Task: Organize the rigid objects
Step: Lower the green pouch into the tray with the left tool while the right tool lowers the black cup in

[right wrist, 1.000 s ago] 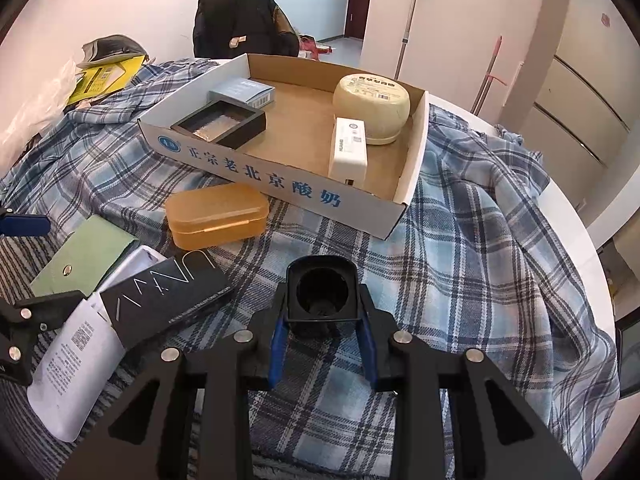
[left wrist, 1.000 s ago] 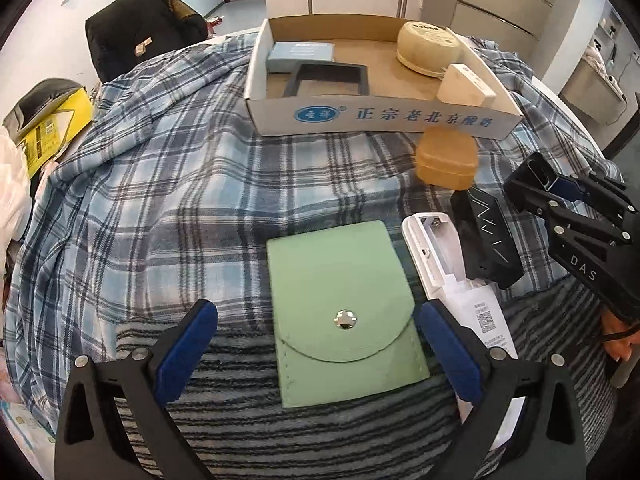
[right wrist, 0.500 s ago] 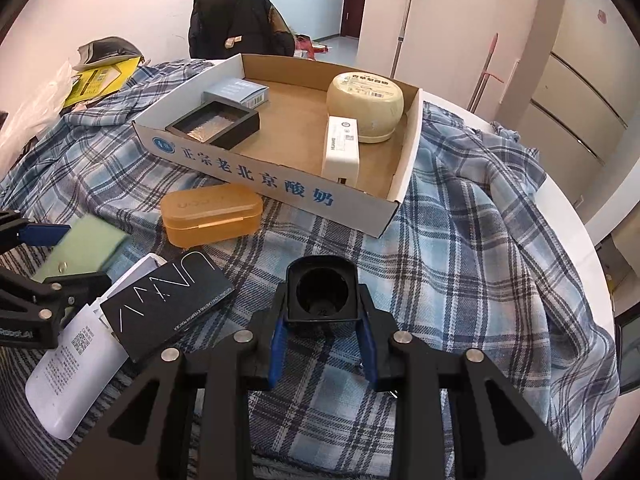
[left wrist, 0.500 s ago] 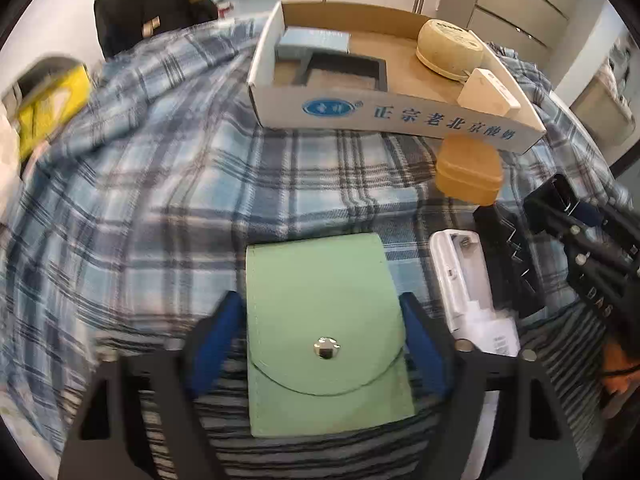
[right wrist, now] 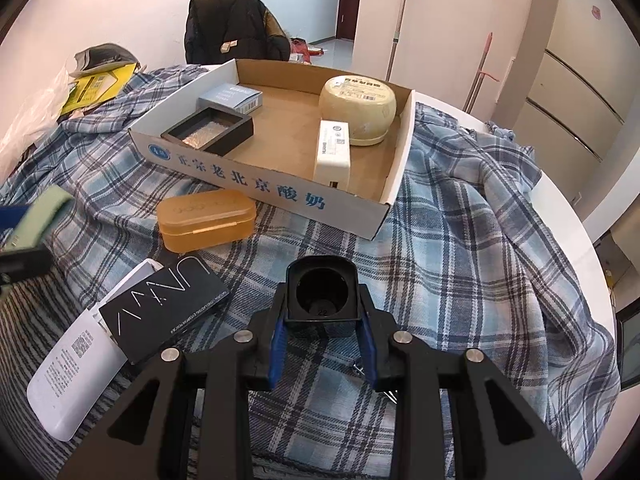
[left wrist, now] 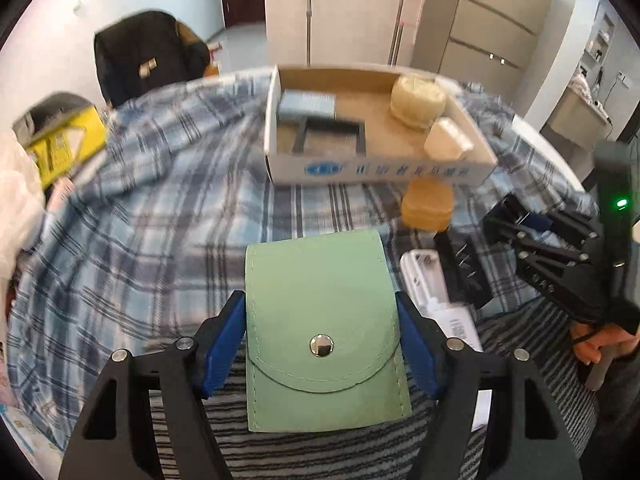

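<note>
Between left claw point(left wrist: 320, 344), pouch point(left wrist: 320, 320) upright

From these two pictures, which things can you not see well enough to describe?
- Printing on the cardboard box: motion blur, left wrist view.
- White box: its upper end lies under the black box, right wrist view.
- Green pouch: cut off by the left edge, right wrist view.
- Black cup: its underside is hidden by the right gripper.
</note>
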`<action>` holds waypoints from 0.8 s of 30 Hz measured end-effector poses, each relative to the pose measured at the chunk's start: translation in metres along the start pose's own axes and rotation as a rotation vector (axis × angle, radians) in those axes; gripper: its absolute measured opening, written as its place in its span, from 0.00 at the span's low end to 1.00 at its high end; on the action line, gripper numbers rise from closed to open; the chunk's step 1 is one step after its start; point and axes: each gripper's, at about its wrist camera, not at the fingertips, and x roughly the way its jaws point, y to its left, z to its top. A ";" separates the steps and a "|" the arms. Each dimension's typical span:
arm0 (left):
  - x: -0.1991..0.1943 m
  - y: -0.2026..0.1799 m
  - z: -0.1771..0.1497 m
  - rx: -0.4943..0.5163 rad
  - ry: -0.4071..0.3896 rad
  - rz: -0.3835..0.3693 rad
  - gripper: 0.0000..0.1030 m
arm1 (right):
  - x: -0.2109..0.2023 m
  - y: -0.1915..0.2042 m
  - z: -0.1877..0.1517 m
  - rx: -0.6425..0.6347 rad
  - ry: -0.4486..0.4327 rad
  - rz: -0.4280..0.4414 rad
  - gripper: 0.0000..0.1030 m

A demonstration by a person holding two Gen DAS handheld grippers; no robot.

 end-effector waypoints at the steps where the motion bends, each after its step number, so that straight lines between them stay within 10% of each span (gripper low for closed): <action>1: -0.005 0.000 0.001 0.000 -0.014 -0.002 0.72 | -0.001 -0.001 0.000 0.003 -0.006 0.004 0.29; 16: -0.042 -0.012 0.062 0.018 -0.234 -0.001 0.72 | -0.073 -0.015 0.022 0.029 -0.191 -0.054 0.29; 24: -0.033 -0.024 0.117 -0.049 -0.327 -0.050 0.72 | -0.108 -0.022 0.097 0.108 -0.262 -0.139 0.29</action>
